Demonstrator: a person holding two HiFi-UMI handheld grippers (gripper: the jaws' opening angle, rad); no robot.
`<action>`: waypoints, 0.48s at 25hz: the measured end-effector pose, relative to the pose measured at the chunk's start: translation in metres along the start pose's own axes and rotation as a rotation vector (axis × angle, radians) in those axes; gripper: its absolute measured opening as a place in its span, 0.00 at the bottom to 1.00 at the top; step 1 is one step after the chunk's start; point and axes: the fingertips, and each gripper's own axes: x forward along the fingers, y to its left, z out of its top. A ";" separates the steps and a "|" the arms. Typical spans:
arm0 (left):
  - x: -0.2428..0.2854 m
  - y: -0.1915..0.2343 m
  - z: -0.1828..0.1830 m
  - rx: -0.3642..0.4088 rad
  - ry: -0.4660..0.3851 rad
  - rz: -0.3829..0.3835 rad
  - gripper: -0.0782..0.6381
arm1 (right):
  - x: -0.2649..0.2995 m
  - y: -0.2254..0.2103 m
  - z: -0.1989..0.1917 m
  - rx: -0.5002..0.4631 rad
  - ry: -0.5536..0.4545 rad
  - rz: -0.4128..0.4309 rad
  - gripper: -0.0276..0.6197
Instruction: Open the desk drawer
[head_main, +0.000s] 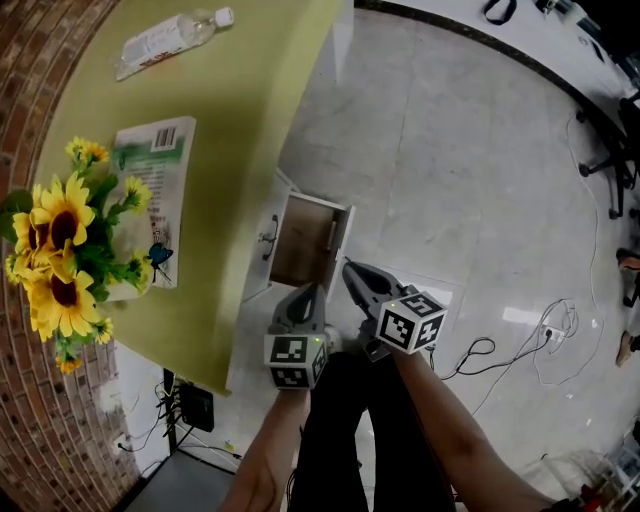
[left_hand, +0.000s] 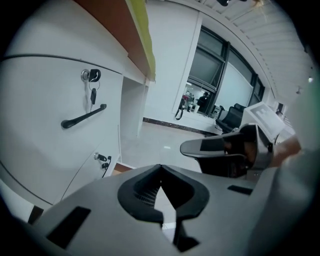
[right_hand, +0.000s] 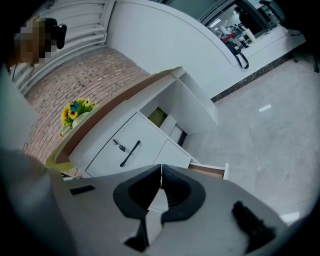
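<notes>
The left gripper (head_main: 308, 290) and right gripper (head_main: 349, 267) hang side by side, each with jaws pressed together on nothing. Just beyond their tips the desk drawer (head_main: 305, 240) stands pulled out over the floor. Above it, what looks like a key (left_hand: 93, 93) hangs from a lock. Farther off, the desk top (head_main: 250, 120) carries a book (head_main: 155, 190), sunflowers (head_main: 60, 250) and a bottle (head_main: 170, 40).

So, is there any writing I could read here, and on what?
Book: cover print and a barcode, too small to read.
Bottle: label blurred, unreadable.
Marker cubes: black-and-white square patterns only, no words.
Nothing legible anywhere.
</notes>
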 end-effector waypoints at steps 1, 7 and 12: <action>0.002 0.004 -0.001 -0.002 0.002 0.008 0.12 | 0.007 -0.002 0.000 0.002 0.007 0.006 0.06; 0.019 0.030 -0.011 -0.016 0.017 0.044 0.12 | 0.051 -0.016 -0.008 -0.006 0.067 0.032 0.06; 0.035 0.048 -0.020 -0.041 0.024 0.064 0.12 | 0.086 -0.032 -0.019 -0.032 0.142 0.059 0.06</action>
